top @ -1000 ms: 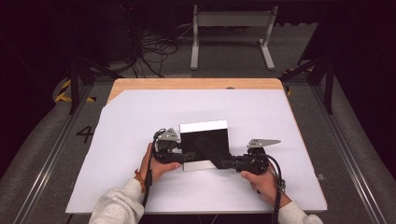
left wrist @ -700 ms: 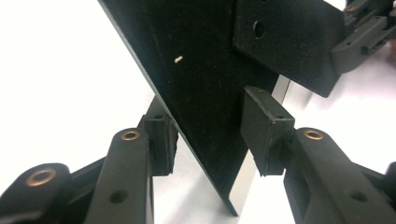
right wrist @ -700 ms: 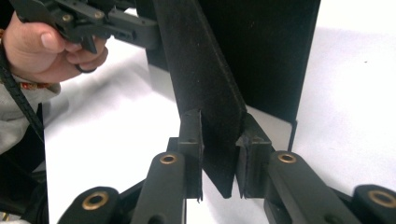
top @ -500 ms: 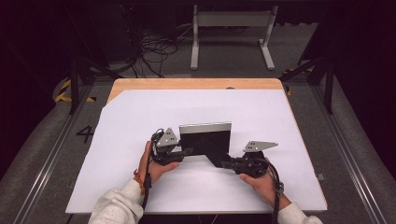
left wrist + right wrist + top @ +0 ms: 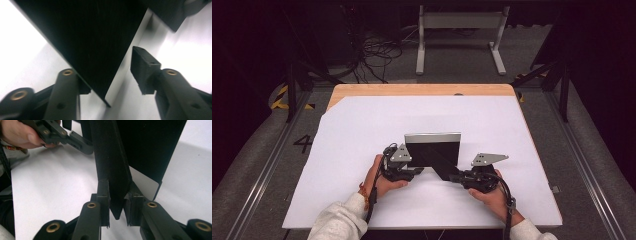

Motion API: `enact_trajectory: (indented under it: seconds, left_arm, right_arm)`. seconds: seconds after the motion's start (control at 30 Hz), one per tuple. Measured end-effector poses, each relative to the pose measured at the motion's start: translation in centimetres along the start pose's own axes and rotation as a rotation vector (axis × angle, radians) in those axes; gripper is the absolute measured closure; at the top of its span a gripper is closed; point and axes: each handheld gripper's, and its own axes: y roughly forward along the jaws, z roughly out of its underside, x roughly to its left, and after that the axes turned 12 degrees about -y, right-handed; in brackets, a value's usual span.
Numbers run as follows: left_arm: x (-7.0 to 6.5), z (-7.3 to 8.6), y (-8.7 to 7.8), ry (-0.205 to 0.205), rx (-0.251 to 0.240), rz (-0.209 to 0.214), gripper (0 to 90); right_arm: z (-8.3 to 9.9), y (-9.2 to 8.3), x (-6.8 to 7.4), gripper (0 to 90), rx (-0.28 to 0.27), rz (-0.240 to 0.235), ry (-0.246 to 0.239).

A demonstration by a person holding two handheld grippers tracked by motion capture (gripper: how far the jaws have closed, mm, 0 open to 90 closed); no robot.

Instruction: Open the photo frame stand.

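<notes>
A black folded card (image 5: pixel 432 152) with a pale grey strip along its far edge stands partly raised on the white table cover (image 5: pixel 362 130). My right gripper (image 5: pixel 454 176) holds its near right corner. In the right gripper view the gripper (image 5: pixel 117 202) is shut on a black flap (image 5: pixel 110 157) seen edge-on, with a pale inner face (image 5: pixel 145 183) behind it. My left gripper (image 5: pixel 418 170) is at the card's near left corner. In the left gripper view its jaws (image 5: pixel 110 75) stand wide apart, with the black card (image 5: pixel 95 37) slanting between them and resting against one jaw.
The white cover lies over a wooden table whose far edge (image 5: pixel 412 90) shows. Beyond it are floor cables (image 5: pixel 377 50) and a metal stand (image 5: pixel 459 25). Dark frame legs (image 5: pixel 292 85) flank the table.
Both hands have shifted slightly toward the near edge. The card's pale far strip has narrowed and turned from white to grey as the card tilted.
</notes>
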Motion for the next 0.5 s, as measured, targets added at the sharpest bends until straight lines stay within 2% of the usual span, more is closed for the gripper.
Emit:
enact_trajectory:
  seconds: [0.13,0.37,0.43,0.5]
  left_arm:
    - [0.00,0.22,0.22,0.010,0.005,0.001,58.9]
    - [-0.14,0.05,0.37,0.040,0.005,-0.045,60.2]
    - [-0.06,0.04,0.44,0.049,-0.010,-0.063,62.6]
    - [0.10,-0.01,0.47,0.053,-0.011,-0.061,62.8]
  right_arm:
    - [-0.04,-0.04,0.06,76.7,0.001,0.005,-0.006]
    - [-0.08,-0.06,0.00,76.9,0.000,0.020,-0.004]
    - [-0.12,-0.11,-0.02,77.4,-0.006,0.018,-0.007]
    - [-0.21,-0.19,0.00,77.4,-0.015,0.011,-0.001]
